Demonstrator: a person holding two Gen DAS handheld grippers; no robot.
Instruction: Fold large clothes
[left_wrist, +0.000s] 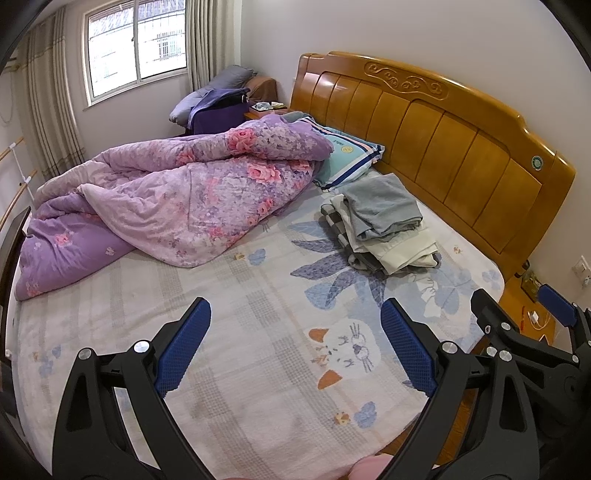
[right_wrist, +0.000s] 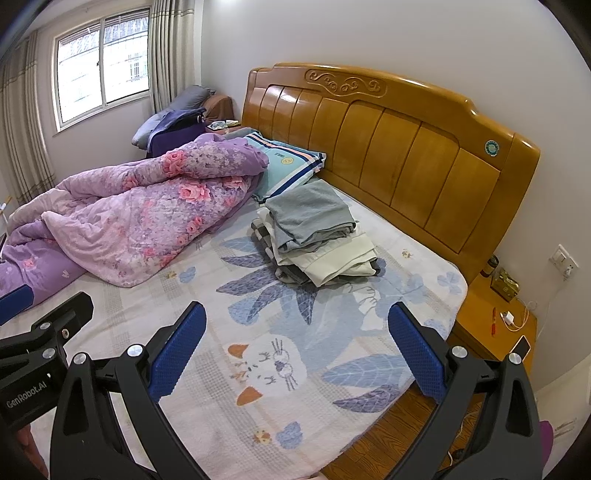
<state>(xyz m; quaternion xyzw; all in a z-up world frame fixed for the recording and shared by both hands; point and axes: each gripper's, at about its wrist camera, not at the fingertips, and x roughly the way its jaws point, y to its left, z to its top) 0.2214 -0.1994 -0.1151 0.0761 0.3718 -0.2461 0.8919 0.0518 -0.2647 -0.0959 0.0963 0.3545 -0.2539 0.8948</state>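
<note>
Counts from my two wrist cams:
2 grippers, mine: left, right, 2 blue pads each. 1 bed, 1 headboard, 1 quilt, 1 striped pillow, 1 clothes stack with at least 3 garments, 1 window, 1 nightstand, 1 wall socket.

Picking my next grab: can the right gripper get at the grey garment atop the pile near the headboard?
Probably yes. The right gripper is open and empty, the grey garment lies uncovered on top, and only bare bedsheet lies between.
</note>
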